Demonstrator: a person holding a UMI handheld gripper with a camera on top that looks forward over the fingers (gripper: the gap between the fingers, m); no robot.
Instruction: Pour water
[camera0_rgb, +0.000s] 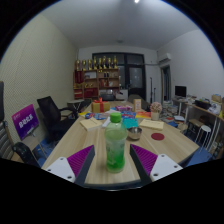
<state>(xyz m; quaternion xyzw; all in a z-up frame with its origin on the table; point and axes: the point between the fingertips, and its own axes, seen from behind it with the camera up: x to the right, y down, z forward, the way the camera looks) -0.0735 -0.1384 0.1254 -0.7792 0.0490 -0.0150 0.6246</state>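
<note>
My tool, fingers apart, with pink pads flanking a green bottle. The bottle stands upright on the wooden worktop between the fingers; whether the pads touch it I cannot tell. Beyond it: a teal box, a red disc, assorted clutter. Farther: black chairs, a shelf against the far wall.

Room evenly lit, moderately bright — light comes from ceiling fixture overhead, glaring white. Strong fisheye bend: walls and worktop edges curve toward rim. Centre fairly sharp; far shelves soft, small detail lost. Shadows weak and diffuse — faint sheen on worktop surface.
</note>
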